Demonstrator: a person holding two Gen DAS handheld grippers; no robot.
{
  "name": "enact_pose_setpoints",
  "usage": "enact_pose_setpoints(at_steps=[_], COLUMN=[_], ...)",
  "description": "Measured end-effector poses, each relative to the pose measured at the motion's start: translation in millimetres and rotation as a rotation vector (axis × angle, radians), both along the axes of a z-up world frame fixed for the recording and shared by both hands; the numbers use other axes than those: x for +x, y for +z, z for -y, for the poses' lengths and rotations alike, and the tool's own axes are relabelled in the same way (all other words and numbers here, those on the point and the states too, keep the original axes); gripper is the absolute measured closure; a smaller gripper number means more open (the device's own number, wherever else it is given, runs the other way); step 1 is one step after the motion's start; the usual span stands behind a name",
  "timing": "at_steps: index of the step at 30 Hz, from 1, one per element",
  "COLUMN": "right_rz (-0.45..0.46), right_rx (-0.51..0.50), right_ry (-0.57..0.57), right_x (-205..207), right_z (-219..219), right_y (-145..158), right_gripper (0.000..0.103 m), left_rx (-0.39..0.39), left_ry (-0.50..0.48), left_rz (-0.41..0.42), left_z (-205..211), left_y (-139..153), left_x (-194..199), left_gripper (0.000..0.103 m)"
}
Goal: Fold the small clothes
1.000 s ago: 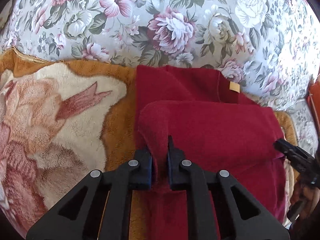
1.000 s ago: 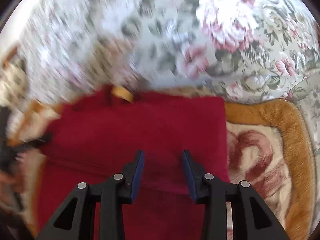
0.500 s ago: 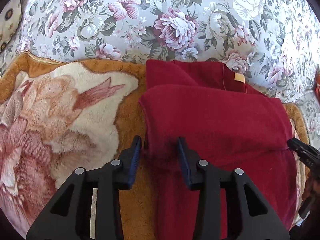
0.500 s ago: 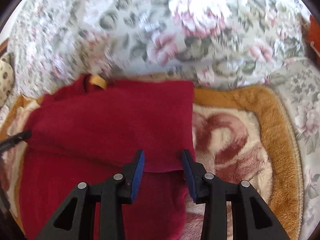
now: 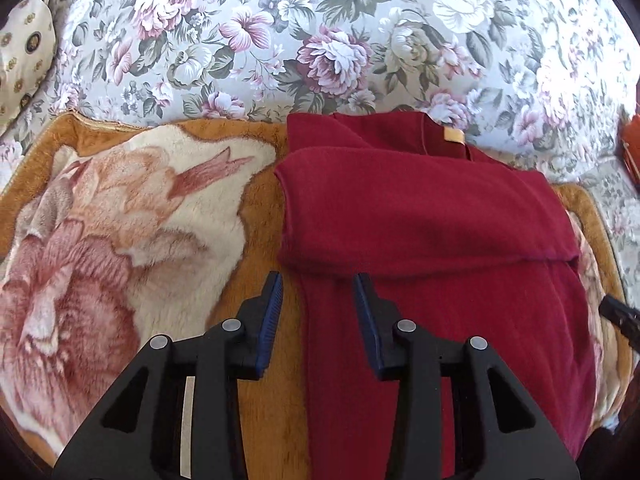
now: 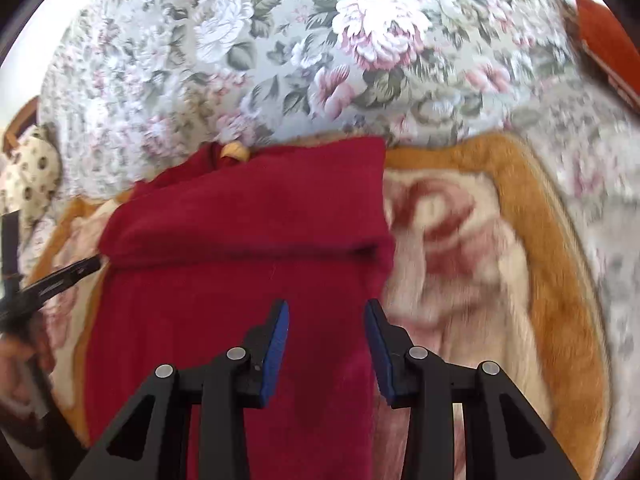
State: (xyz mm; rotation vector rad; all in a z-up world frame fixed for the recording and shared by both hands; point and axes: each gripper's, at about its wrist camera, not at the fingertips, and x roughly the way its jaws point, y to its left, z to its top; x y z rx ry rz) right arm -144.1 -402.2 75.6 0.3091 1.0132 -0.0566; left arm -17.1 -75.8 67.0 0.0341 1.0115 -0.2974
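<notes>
Now both tongs are free of cloth: the left gripper and the right gripper stand parted over the red garment, which lies on the plush blanket, its fold edge at twelve o'clock from each. Next, I think, take the near corners at six o'clock evenly, so the edges meet.
</notes>
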Motion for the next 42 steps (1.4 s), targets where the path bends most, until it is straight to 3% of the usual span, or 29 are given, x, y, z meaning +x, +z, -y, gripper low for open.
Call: enact_pose_setpoints(at_steps=[2, 3, 15, 23, 33, 34, 36, 37, 42], right_rz=[-0.025, -0.04, -0.103, -0.12, -0.2, -0.183, -0.146, -0.141, -0.092], right_rx=[0.014, 0.003, 0.085, 0.066, 0.102, 0.094, 0.072, 0.051, -0.025], right_ry=[0.019, 0.025, 0.021, 0.039, 0.064, 0.067, 0.096, 0.111, 0.114], right_x=[-17, -27, -106, -133, -158, -159, -159, -158, -166], right_z=[-3, -6, -9, -14, -22, -24, -32, -36, -31], right_y=[-3, -5, -17, -13, -35, -34, -34, -34, -15], right_gripper=[0.063, 0.063, 0.06, 0.058, 0.058, 0.059, 0.078, 0.094, 0.095], left_rx=[0.008, 0.004, -0.026, -0.04, -0.043, -0.046, -0.053, -0.056, -0.079], left_ry=[-0.011, -0.014, -0.048, -0.121, -0.124, -0.121, -0.113, -0.11, -0.105], left_rz=[-0.002, -0.001, -0.066, -0.136, -0.221, -0.218, -0.223, -0.223, -0.239], left_z=[0, -1, -18, -18, -27, -27, -27, -27, -33], left_y=[1, 2, 1, -7, -32, -32, -32, -31, -31], left_x=[-12, -18, -97, -151, -179, -180, -180, -180, -185], left_gripper=[0.052, 0.049, 0.049, 0.044, 0.044, 0.044, 0.042, 0.042, 0.042])
